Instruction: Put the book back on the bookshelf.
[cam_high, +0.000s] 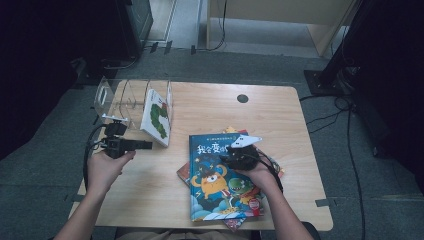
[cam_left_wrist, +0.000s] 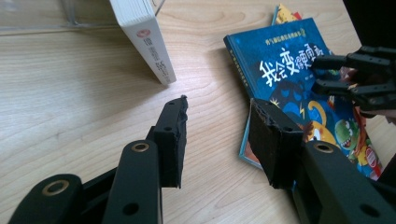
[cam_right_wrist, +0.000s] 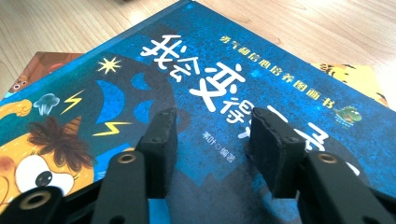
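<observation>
The blue book (cam_high: 220, 175) tops a small stack at the desk's (cam_high: 150, 190) near middle, long axis running toward twelve o'clock. My right gripper (cam_high: 239, 150) hovers directly over its upper cover, jaws wide, holding nothing. My left gripper (cam_high: 131, 145) sits at nine o'clock from it, equally wide, empty, near the white book (cam_high: 156, 116) in the clear rack (cam_high: 117, 100).

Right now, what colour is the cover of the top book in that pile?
Mostly blue, with white title characters and an orange monster, on the top book; best in the right gripper view.
</observation>
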